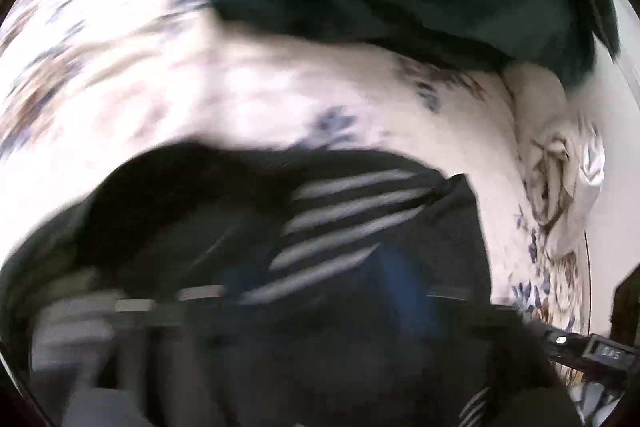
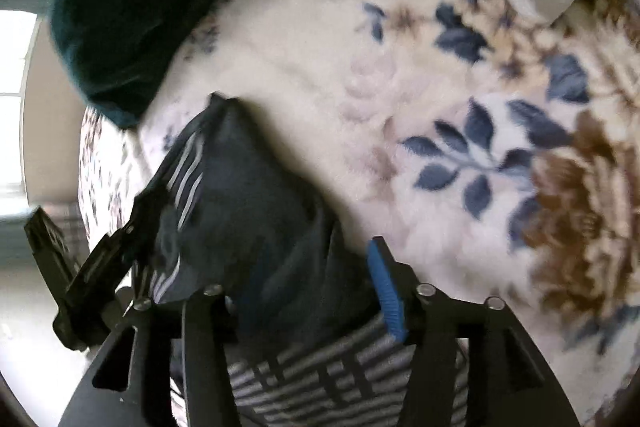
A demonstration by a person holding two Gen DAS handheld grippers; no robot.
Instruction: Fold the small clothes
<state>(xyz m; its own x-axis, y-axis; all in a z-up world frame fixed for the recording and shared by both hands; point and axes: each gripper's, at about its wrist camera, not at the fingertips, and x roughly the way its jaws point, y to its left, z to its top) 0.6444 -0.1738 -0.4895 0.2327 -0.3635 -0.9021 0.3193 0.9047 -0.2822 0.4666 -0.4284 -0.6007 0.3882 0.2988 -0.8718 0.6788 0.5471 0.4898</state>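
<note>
Draping over both tools, the dark striped garment [image 2: 256, 211] hung bunched above the floral fleece blanket [image 2: 460, 131], so the fold seemed mid-lift rather than laid. The right gripper [image 2: 304, 307] had cloth between its fingers, its blue pad [image 2: 386, 291] against the fabric, apparently clenched on it. The left gripper [image 2: 100, 267], left of the garment, seemed to pinch its striped edge, though blur in its own view left its grip impossible to tell. Next, the cloth probably needed spreading flat on the blanket. Beyond the garment lay a dark teal cushion [image 2: 132, 3]; a bright window [image 2: 16, 99] showed further left.
</note>
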